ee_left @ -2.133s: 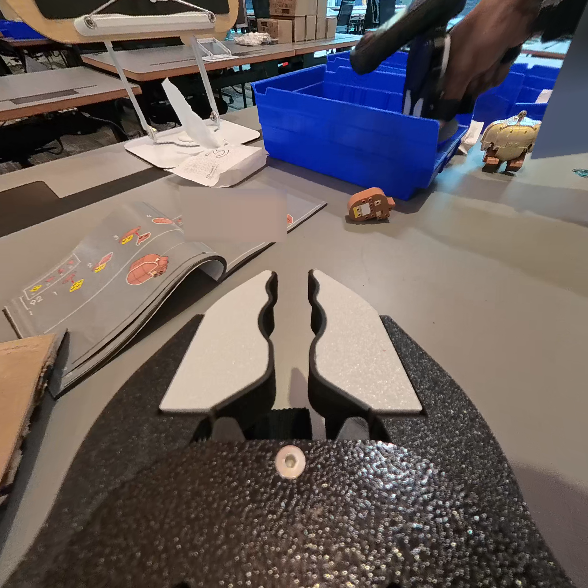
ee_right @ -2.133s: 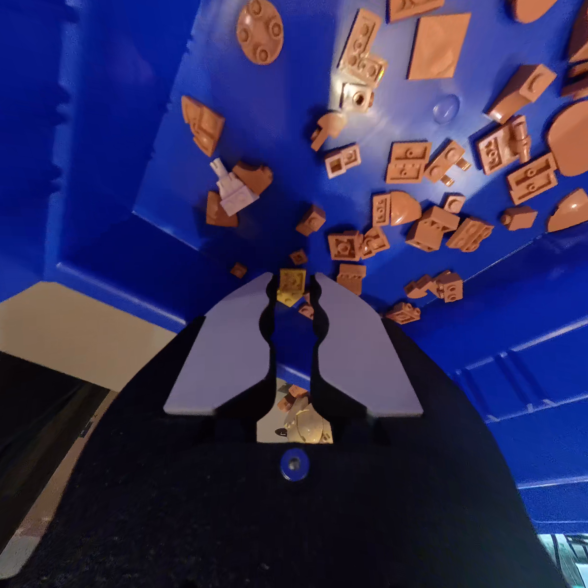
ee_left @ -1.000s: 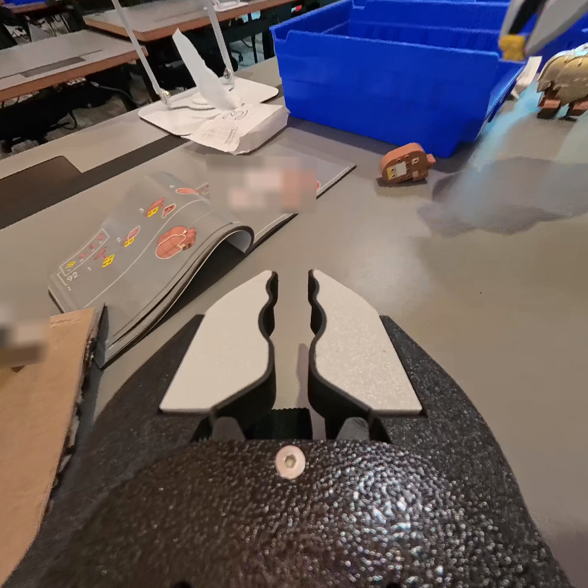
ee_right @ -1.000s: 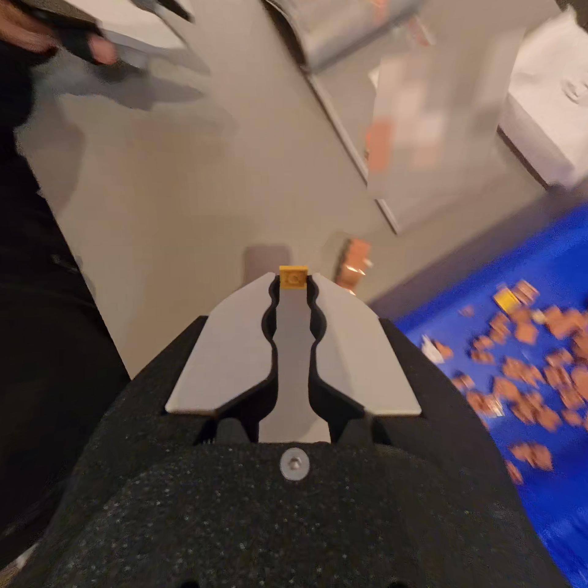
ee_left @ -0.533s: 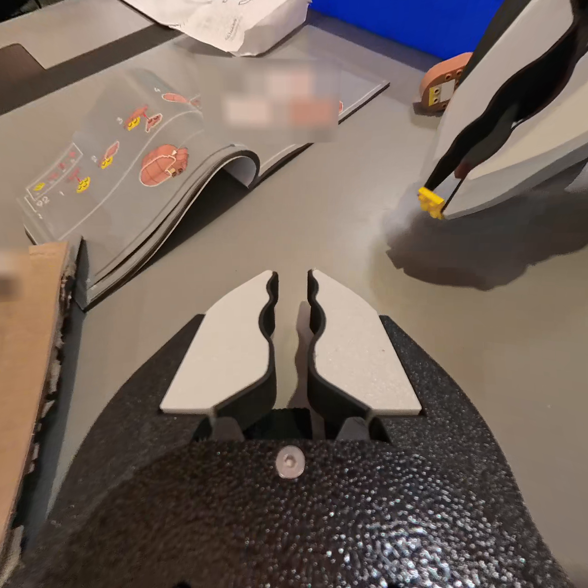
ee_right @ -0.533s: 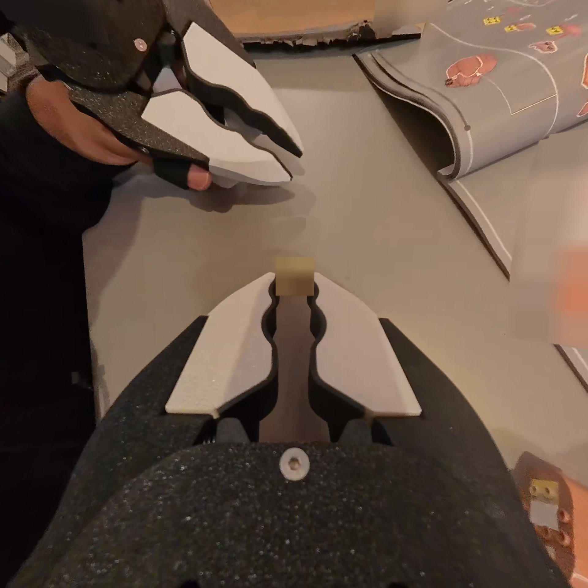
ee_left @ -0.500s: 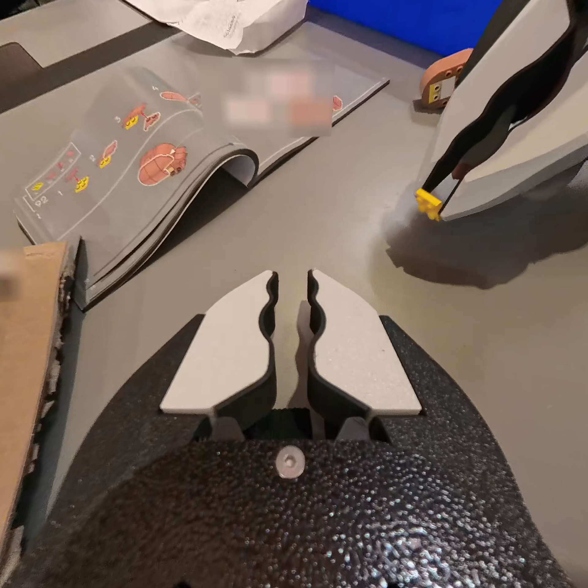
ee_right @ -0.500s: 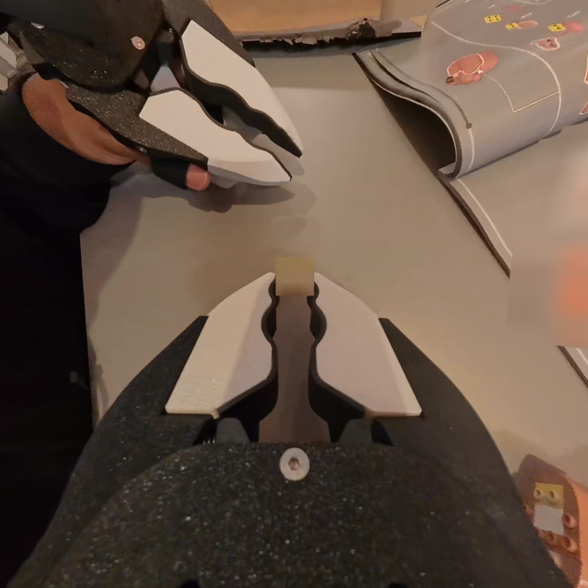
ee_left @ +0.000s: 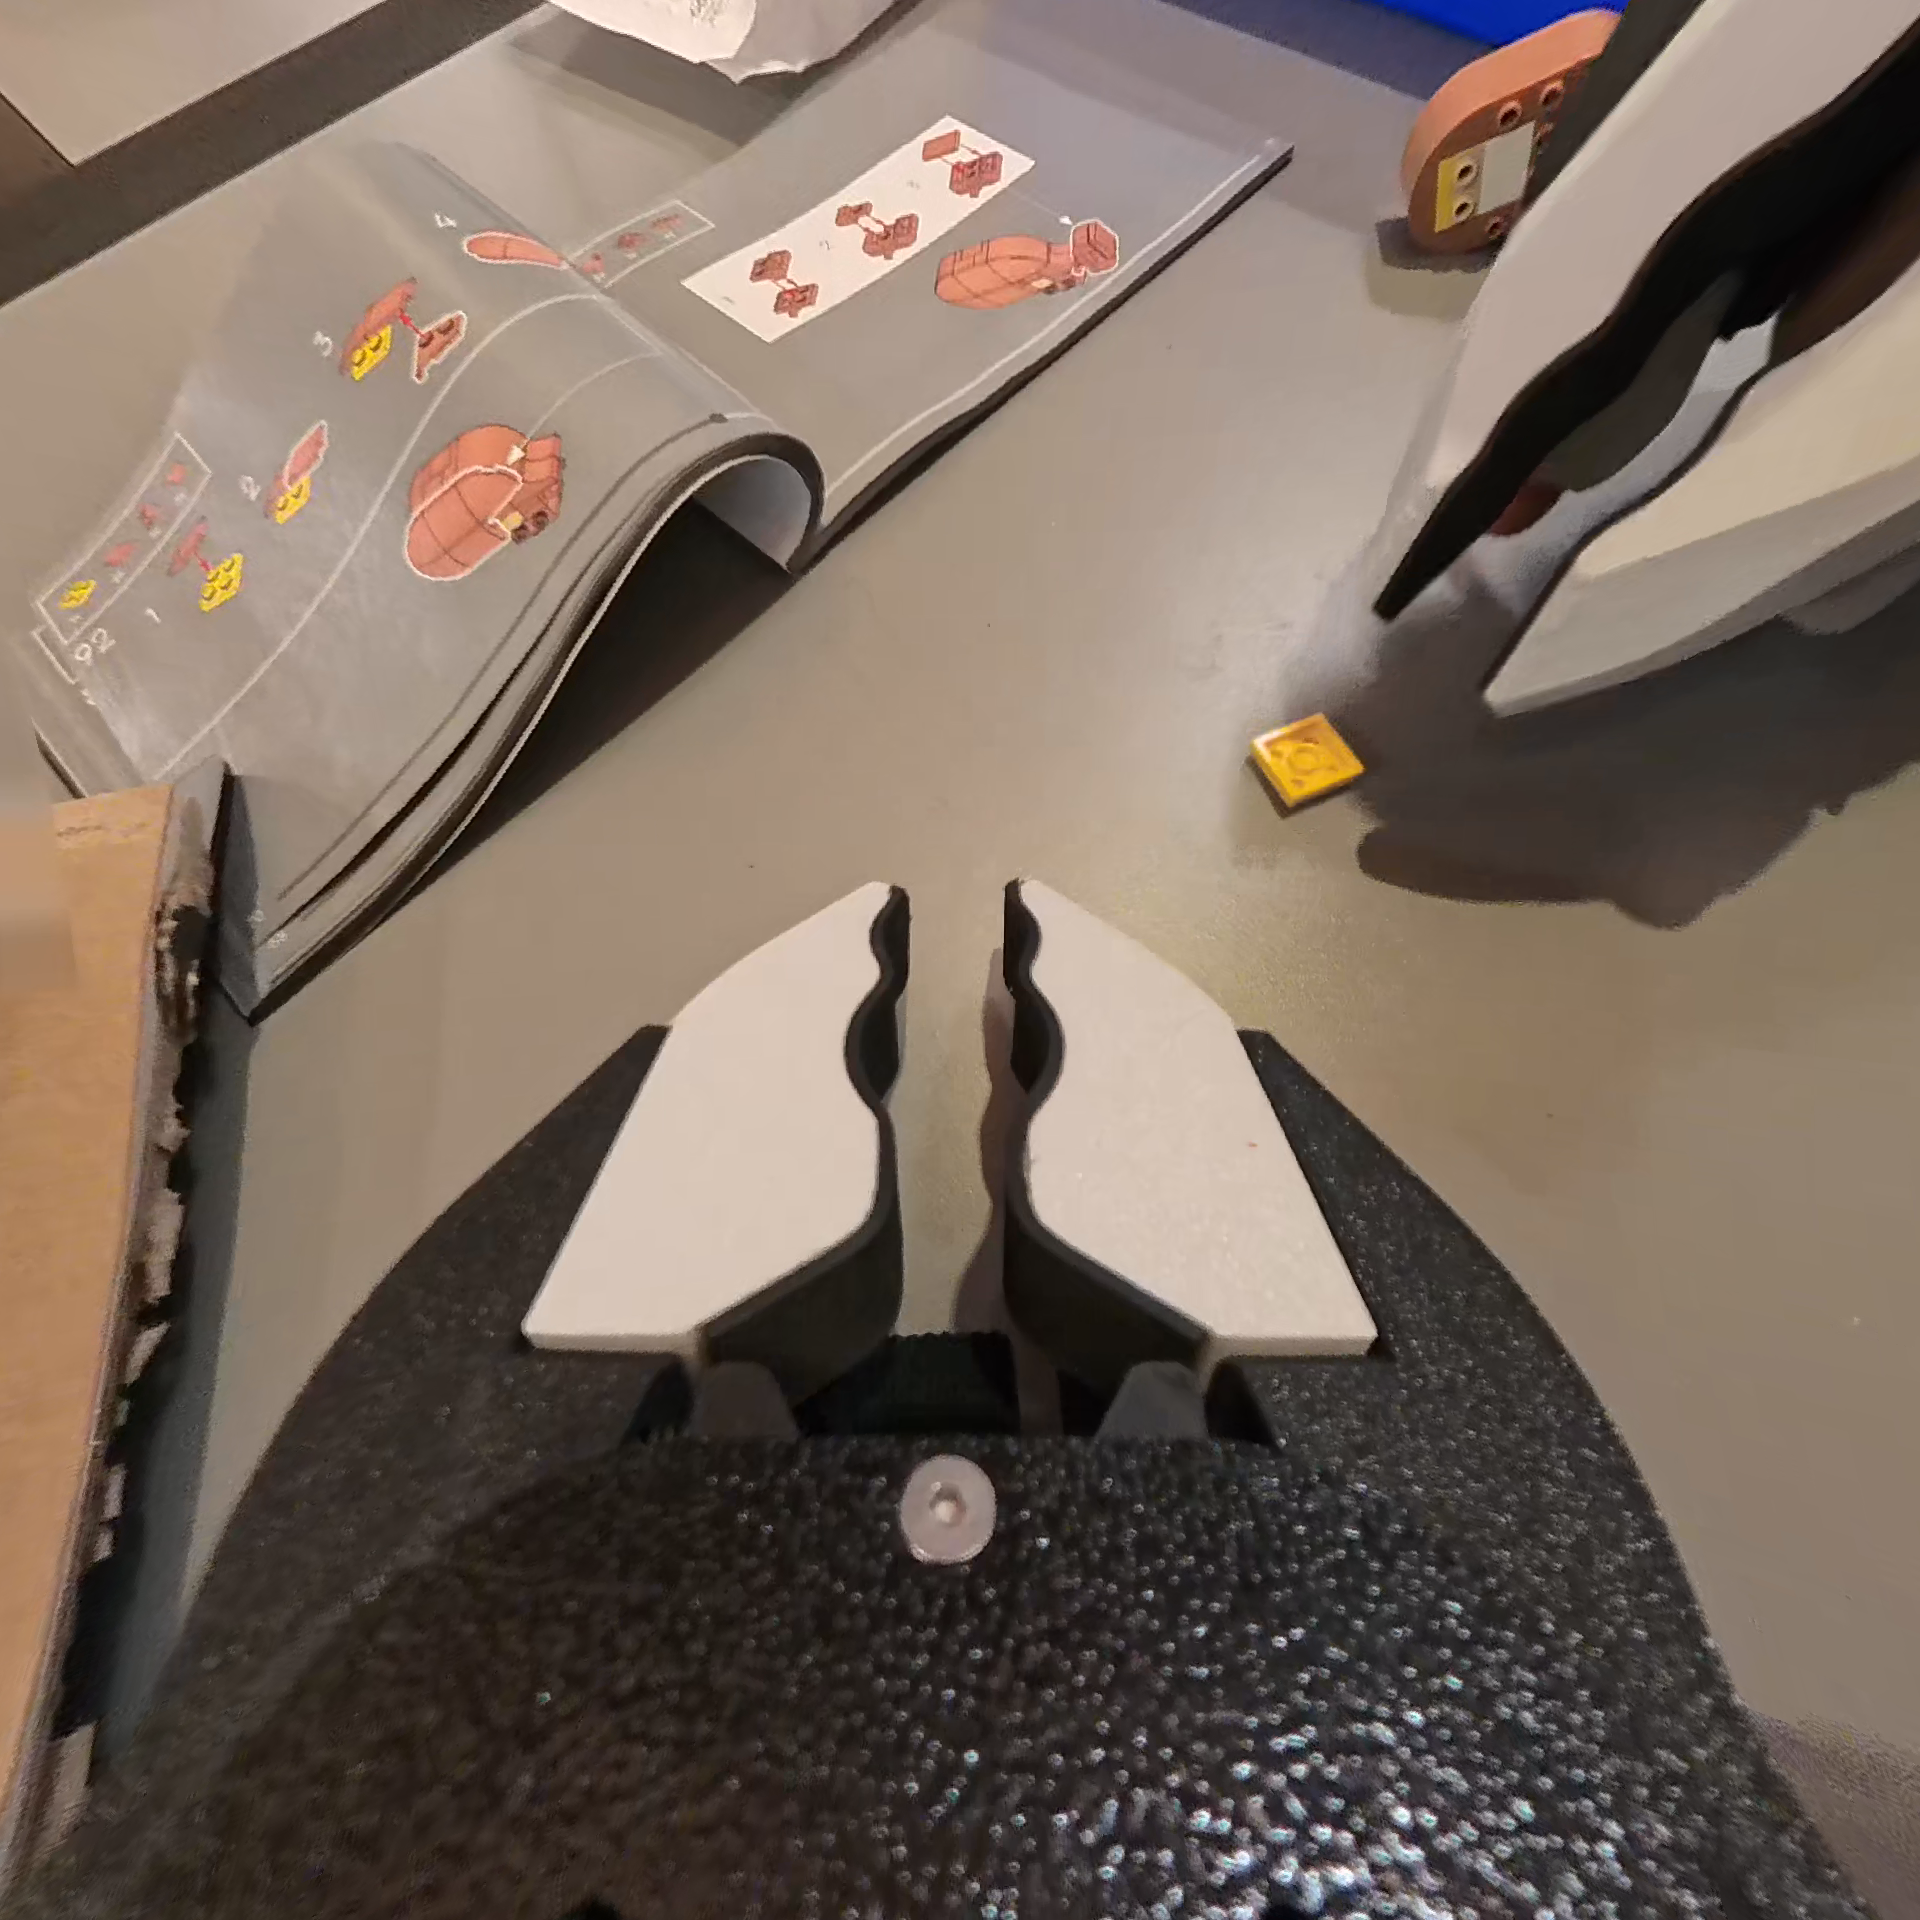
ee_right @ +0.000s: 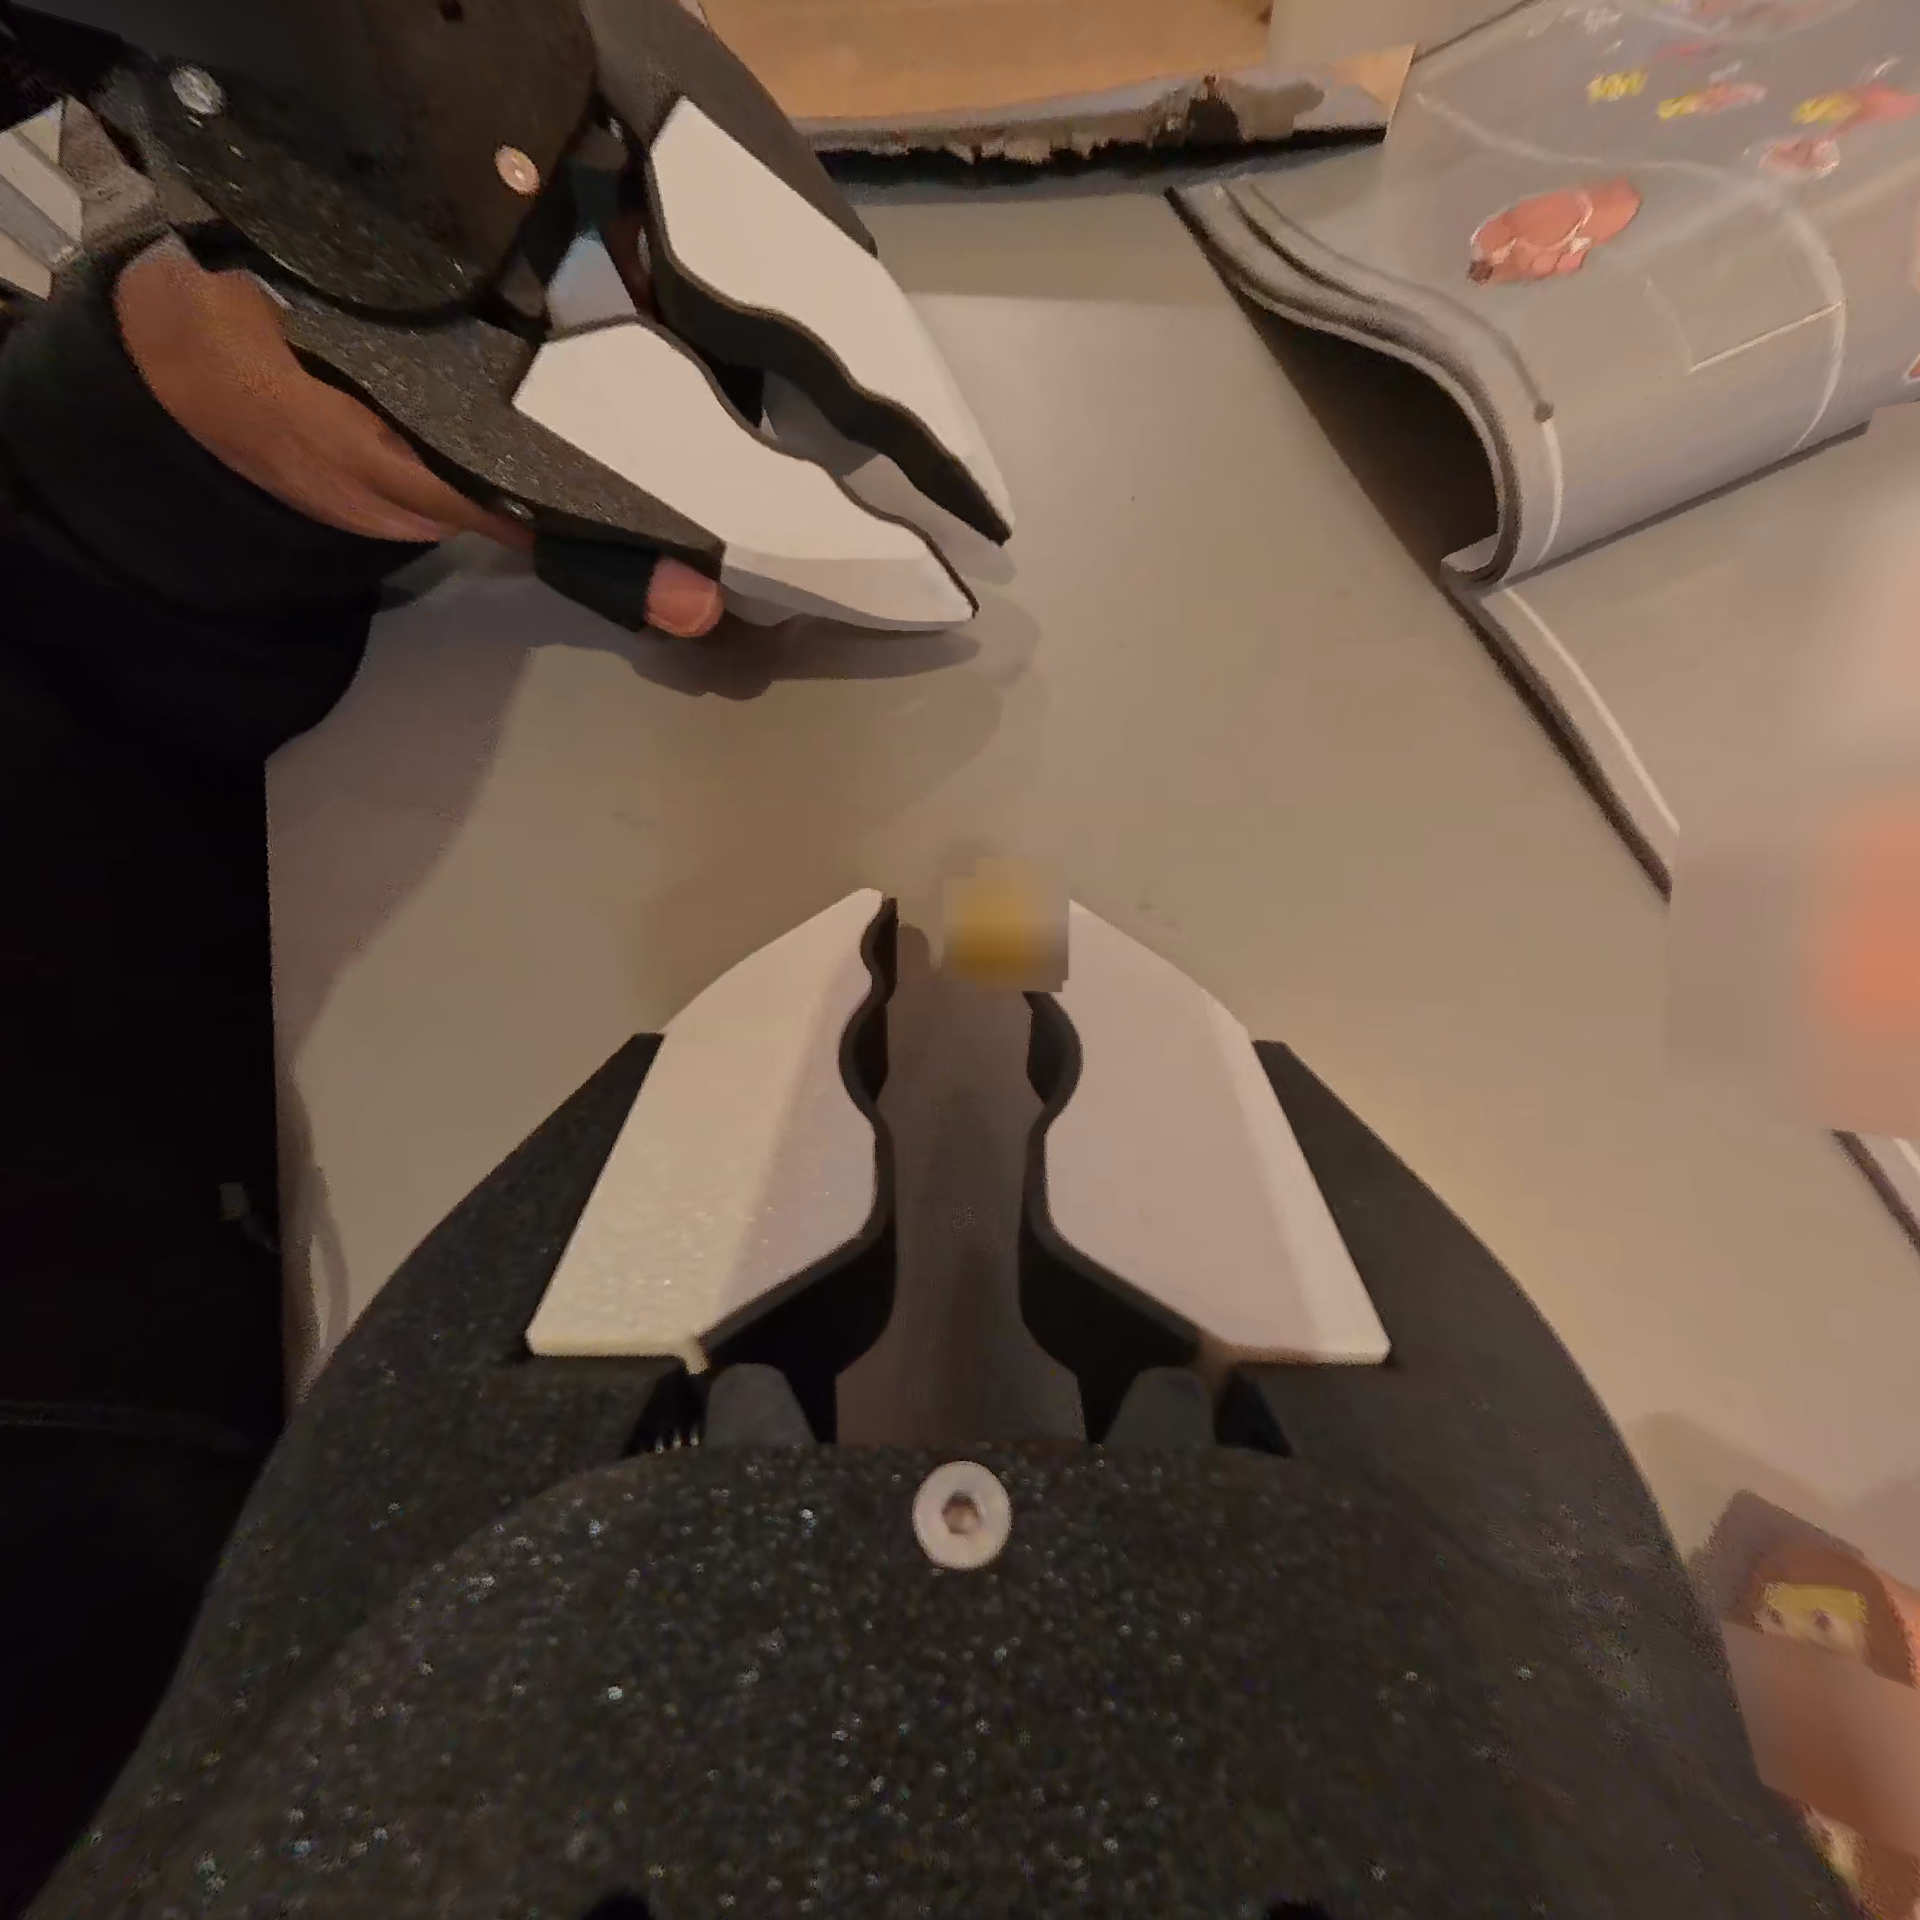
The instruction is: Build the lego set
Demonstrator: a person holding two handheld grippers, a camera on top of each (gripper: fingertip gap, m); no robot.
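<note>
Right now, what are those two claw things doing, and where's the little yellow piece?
Left gripper: jaws apart, nothing between them. Right gripper: jaws open, above the table. Yellow plate flat on the table, beneath the right gripper's tips. Open booklet off to the side.

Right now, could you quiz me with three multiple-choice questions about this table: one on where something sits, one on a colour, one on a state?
1. Where is the small square plate?
A. flat on the grey table
B. on the open booklet
C. on the cardboard

2. Its colour?
A. blue
B. yellow
C. white

3. The left tool is:
A. gripping the plate
B. gripping the booklet
C. empty

Answers: 1 A, it lies on bare table; 2 B, plainly yellow; 3 C, only table shows between its fingers.
</note>
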